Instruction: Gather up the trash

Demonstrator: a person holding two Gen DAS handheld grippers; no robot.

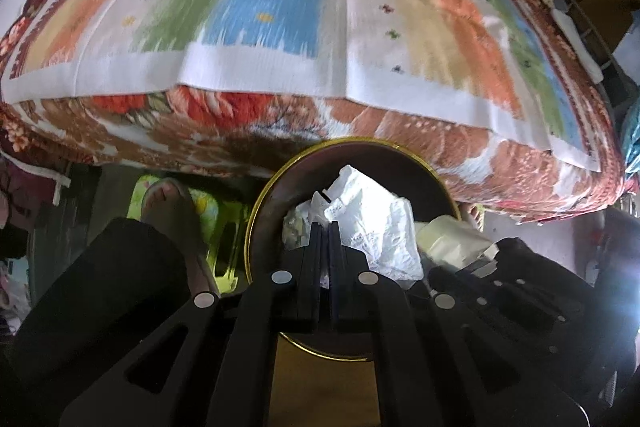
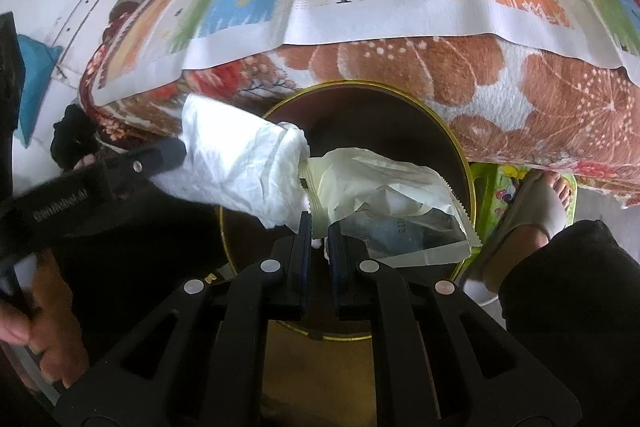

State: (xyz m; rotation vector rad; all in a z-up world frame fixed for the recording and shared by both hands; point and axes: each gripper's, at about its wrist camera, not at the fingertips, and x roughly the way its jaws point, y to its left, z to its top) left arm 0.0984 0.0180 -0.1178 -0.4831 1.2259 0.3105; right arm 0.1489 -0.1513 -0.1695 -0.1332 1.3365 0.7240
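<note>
A round bin with a gold rim [image 1: 262, 201] [image 2: 456, 143] stands on the floor against the bed. My left gripper [image 1: 325, 227] is shut on a crumpled white tissue [image 1: 376, 223] and holds it over the bin's mouth; the tissue also shows in the right wrist view [image 2: 236, 167], with the left gripper's fingers [image 2: 160, 157] at its left end. My right gripper [image 2: 320, 223] is shut on a pale yellow plastic wrapper [image 2: 384, 195] over the bin; the wrapper shows in the left wrist view [image 1: 448, 239].
A bed with a striped cover [image 1: 304, 7] and a floral blanket edge [image 2: 500, 83] rises just behind the bin. The person's sandalled feet [image 1: 168, 211] [image 2: 528, 211] and a green mat [image 2: 504, 195] flank the bin.
</note>
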